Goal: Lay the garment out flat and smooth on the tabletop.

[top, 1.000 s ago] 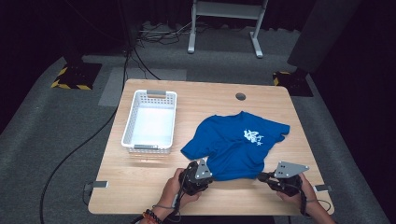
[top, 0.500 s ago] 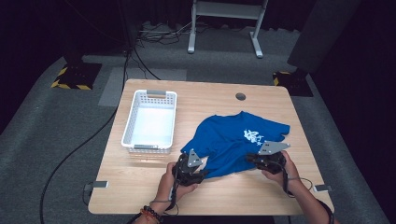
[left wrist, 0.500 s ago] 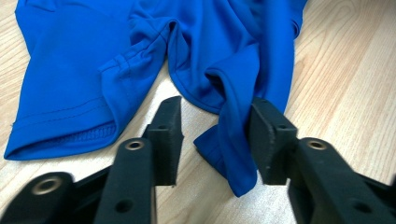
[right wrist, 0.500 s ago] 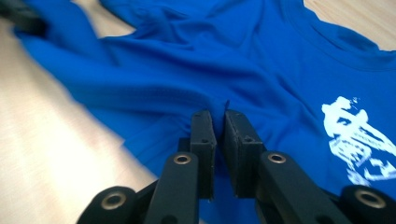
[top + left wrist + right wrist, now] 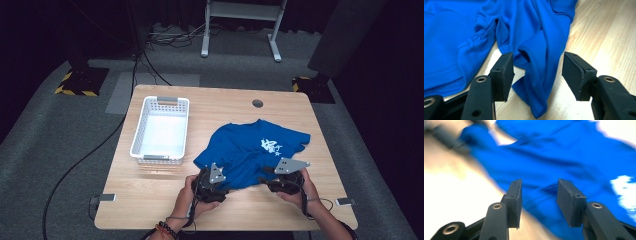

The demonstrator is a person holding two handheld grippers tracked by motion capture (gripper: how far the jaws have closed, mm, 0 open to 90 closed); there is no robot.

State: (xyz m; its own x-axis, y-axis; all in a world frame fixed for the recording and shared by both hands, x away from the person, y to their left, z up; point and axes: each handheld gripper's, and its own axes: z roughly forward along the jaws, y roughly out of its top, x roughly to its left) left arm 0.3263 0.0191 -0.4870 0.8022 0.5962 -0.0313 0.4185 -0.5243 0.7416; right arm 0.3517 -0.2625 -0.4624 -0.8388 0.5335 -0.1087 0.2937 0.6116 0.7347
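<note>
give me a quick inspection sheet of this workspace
surface: light wooden table, round hole at the far edge
job's things: crumpled blue t-shirt with white print
clutter: white plastic basket, nothing seen in it
grippers: left gripper and right gripper open, jaws just been opening, both at the shirt's near edge with cloth between the pads, not pressed
cables: black cable across the floor
surroundings: grey carpet, white metal stand

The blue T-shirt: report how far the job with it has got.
Done: nothing visibly folded; the blue T-shirt lies rumpled on the table, and the white basket beside it holds nothing. In hand: the left gripper and right gripper sit at its near edge, jaws just opened, cloth between them but not pinched. Left: gripping and all handling.
</note>
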